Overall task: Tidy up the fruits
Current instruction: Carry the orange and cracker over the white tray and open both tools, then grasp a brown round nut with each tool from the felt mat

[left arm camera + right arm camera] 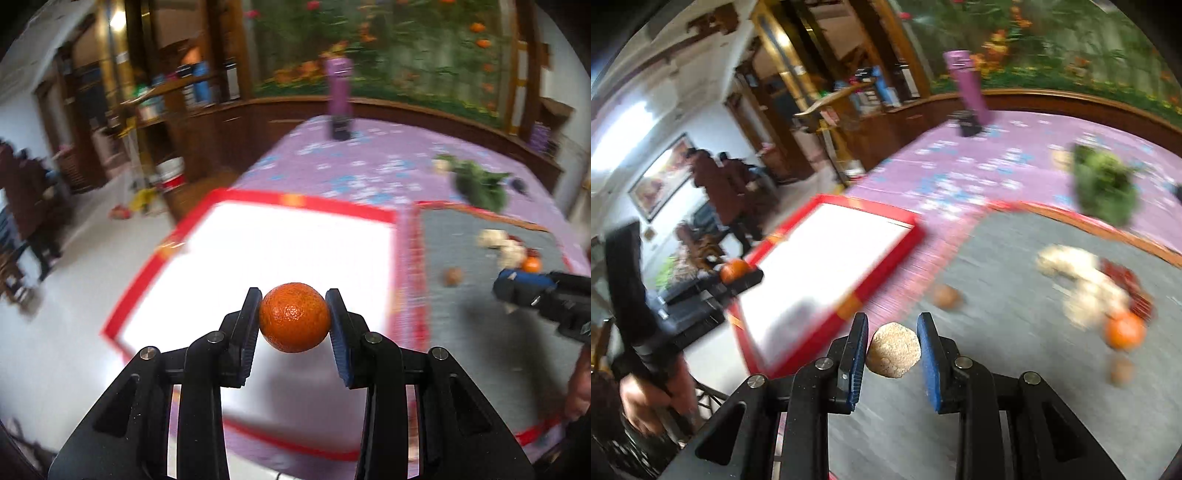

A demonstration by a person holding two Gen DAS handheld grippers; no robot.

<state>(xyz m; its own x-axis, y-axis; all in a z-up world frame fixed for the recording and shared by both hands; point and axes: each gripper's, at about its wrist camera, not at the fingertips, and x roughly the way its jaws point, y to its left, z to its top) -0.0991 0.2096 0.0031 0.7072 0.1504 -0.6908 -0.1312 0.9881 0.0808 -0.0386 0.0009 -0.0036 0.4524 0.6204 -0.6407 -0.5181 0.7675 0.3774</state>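
Observation:
My left gripper point(294, 321) is shut on an orange point(294, 317) and holds it above the white tray with a red rim point(303, 201). My right gripper point(893, 350) is shut on a round tan rough-skinned fruit point(893, 350), held above the grey mat point(1015, 369). On the mat lie another orange point(1125, 332), two small brown fruits point(946, 295), pale cauliflower pieces point(1067, 264) and something red point(1123, 278). The left gripper also shows in the right wrist view point(738, 275), over the tray's left side. The right gripper also shows in the left wrist view point(517, 291).
A purple floral cloth point(354, 166) covers the table. A purple bottle point(340, 92) stands at the far edge. Leafy greens point(480, 184) lie beyond the mat. The table edge drops to a white floor point(74, 258) on the left. People stand far left point(716, 184).

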